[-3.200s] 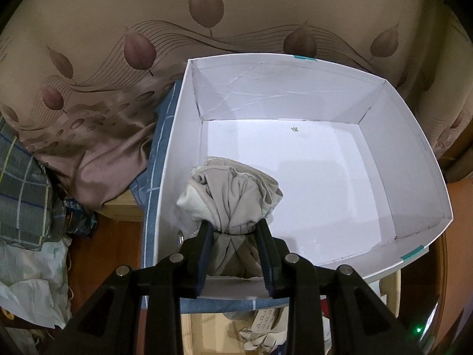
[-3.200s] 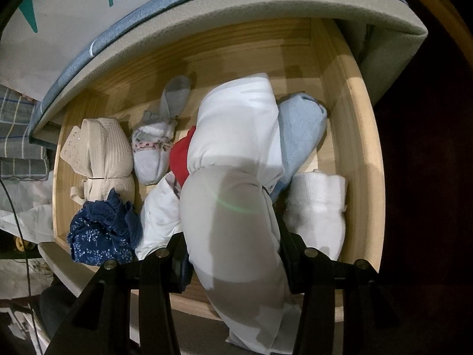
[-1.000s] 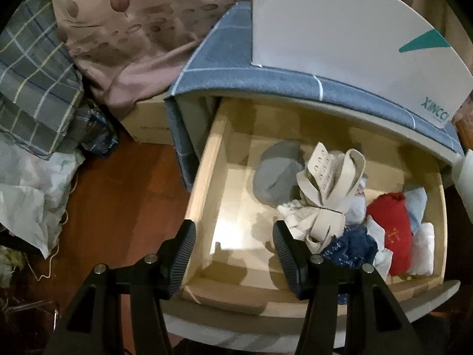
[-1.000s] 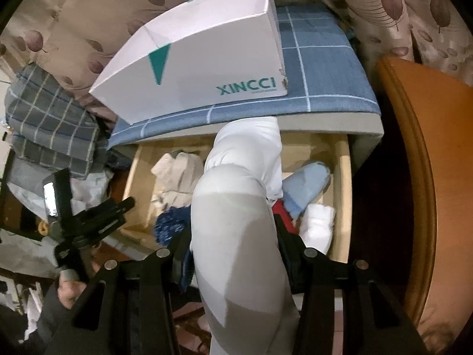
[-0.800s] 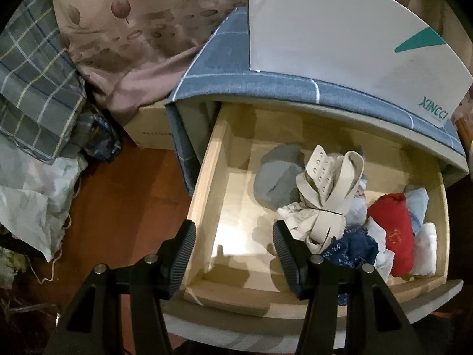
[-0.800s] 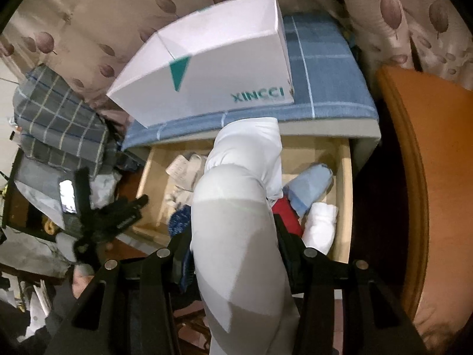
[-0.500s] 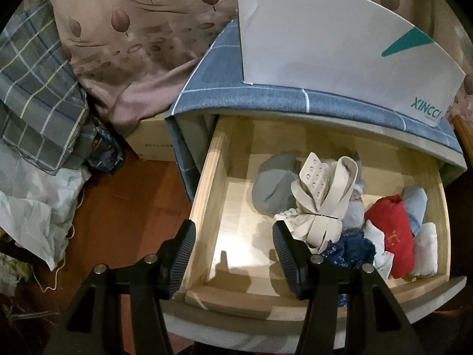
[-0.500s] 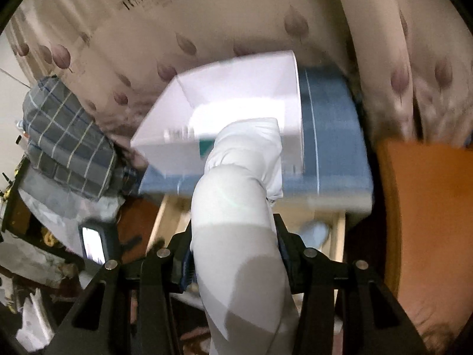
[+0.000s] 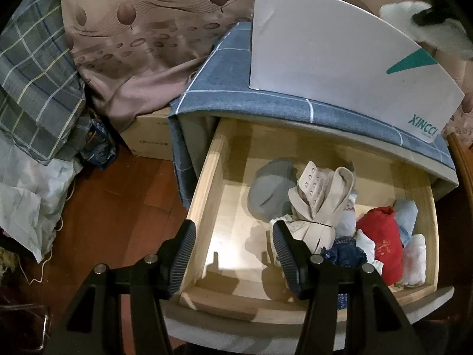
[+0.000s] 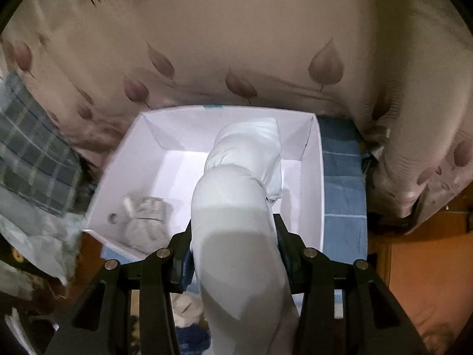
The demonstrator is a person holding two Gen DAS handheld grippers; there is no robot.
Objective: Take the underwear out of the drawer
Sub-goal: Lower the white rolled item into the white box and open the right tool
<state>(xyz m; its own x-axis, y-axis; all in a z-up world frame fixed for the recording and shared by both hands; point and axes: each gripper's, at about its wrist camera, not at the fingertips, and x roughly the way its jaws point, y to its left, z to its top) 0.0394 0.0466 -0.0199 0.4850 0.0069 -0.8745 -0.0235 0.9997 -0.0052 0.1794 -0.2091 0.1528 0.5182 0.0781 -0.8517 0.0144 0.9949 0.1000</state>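
The right hand-held gripper [image 10: 235, 251] is clamped on a rolled white cotton garment [image 10: 242, 195], held above the open white cardboard box [image 10: 313, 183]. Lower it inside the box's walls, beside the beige bundle [image 10: 145, 219], before releasing. The left hand-held gripper [image 9: 233, 254] hangs apart, empty, over the wooden drawer [image 9: 207, 189].

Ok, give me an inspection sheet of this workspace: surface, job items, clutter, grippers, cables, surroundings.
Surface: blue checked cloth over the cabinet, white box on it.
Job's things: open wooden drawer holding rolled garments, among them a beige bra and a red roll; a beige roll lies in the box.
Clutter: plaid fabric and crumpled bags on the floor.
Grippers: left gripper open, over the drawer; right gripper shut on a white garment roll, above the box.
Cables: nothing seen.
Surroundings: leaf-print curtain, reddish wooden floor.
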